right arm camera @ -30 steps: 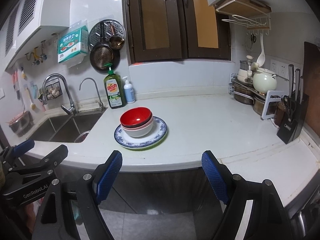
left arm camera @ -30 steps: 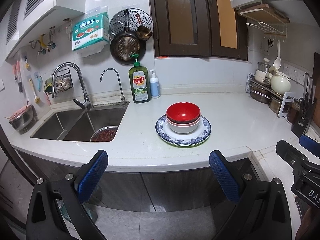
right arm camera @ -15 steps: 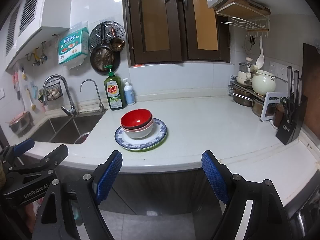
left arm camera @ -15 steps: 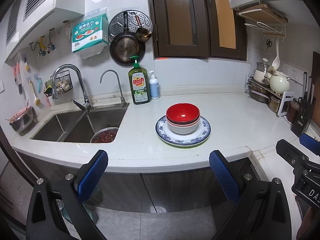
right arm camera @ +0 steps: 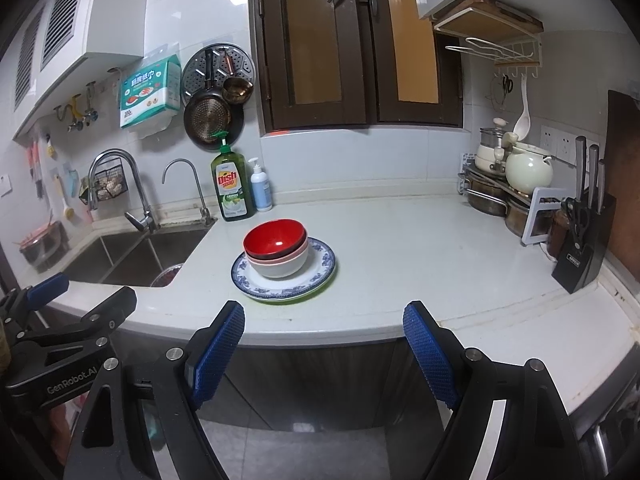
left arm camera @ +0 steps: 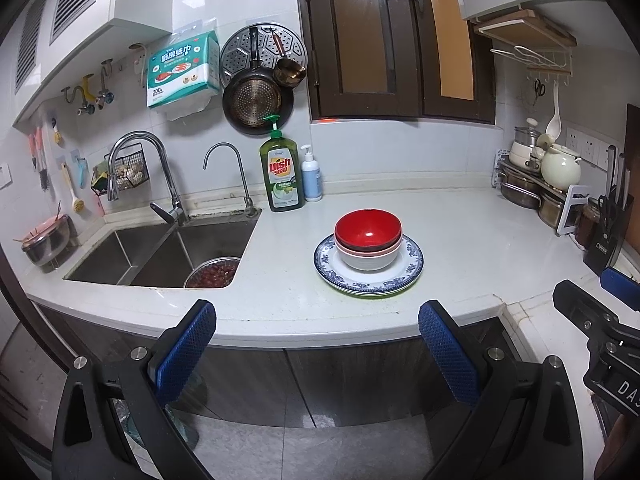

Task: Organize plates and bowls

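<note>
Left wrist view centres the stacked red, pink and white bowls (left arm camera: 368,238) on the blue-patterned plate (left arm camera: 408,270), just beyond both wide-apart, empty grippers (left arm camera: 316,344) (right arm camera: 323,340).

Dish soap bottle (left arm camera: 281,172) stands beside sink (left arm camera: 160,248).

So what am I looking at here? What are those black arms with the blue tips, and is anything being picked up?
There is no robot: a person holds a two-finger gripper in each hand, each with a camera looking along its fingers. One picture comes from the left gripper, the other from the right gripper. The blue parts are the finger pads. Both grippers are open, empty and short of the white counter. On it a red bowl sits nested in a stack of bowls on a blue-patterned plate. A green dish soap bottle stands beside the sink.
</note>
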The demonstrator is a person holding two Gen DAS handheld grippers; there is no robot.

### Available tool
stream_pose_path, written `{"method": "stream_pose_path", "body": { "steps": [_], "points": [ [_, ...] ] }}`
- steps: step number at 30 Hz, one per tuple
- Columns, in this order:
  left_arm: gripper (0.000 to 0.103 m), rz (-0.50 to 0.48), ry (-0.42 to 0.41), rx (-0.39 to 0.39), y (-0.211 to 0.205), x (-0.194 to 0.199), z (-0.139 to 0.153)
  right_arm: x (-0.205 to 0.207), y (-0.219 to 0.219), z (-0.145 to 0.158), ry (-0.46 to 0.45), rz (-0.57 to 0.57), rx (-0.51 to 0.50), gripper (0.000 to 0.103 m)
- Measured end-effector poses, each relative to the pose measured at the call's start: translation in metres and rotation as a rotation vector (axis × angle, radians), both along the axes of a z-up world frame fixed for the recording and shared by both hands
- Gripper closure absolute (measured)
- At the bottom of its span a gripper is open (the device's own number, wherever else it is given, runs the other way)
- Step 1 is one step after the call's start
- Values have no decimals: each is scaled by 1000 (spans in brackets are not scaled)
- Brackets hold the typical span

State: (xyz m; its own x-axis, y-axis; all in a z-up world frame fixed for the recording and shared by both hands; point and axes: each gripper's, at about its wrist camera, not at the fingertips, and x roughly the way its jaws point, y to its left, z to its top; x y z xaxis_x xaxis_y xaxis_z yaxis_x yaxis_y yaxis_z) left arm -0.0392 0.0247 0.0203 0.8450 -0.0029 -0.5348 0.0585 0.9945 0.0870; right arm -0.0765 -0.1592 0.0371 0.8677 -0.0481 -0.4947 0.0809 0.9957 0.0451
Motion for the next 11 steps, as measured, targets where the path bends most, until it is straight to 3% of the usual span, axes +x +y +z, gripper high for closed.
{"method": "stream_pose_path", "body": {
  "steps": [11],
  "points": [
    [0,7,-6,3,1,1,1,0,-2,0,0,3,1,21]
  ]
}}
